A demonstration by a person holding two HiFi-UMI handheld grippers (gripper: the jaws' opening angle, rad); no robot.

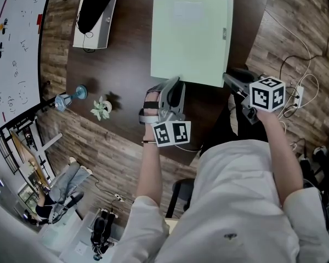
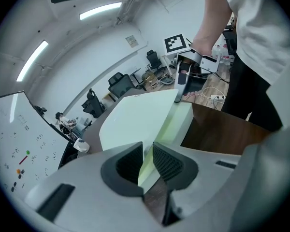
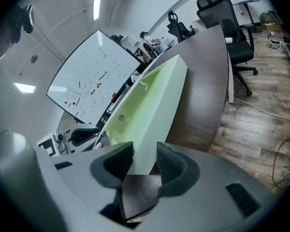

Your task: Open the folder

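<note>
A pale green box folder (image 1: 189, 34) lies closed and flat on the dark round table (image 1: 126, 64). My left gripper (image 1: 172, 85) sits at the folder's near left corner. In the left gripper view the thin edge of the folder (image 2: 135, 122) runs into the narrow gap between the jaws of the left gripper (image 2: 149, 161), and I see no pad pressing on it. My right gripper (image 1: 226, 79) is at the near right corner. In the right gripper view the folder (image 3: 145, 115) has its corner just in front of the parted jaws of the right gripper (image 3: 145, 161).
A white box (image 1: 95, 18) with a black item in it stands at the table's far left. A small green ornament (image 1: 101, 108) and a blue glass piece (image 1: 71, 96) lie by the left edge. A whiteboard (image 1: 11, 48) stands to the left. Cables and a power strip (image 1: 299, 95) lie on the floor.
</note>
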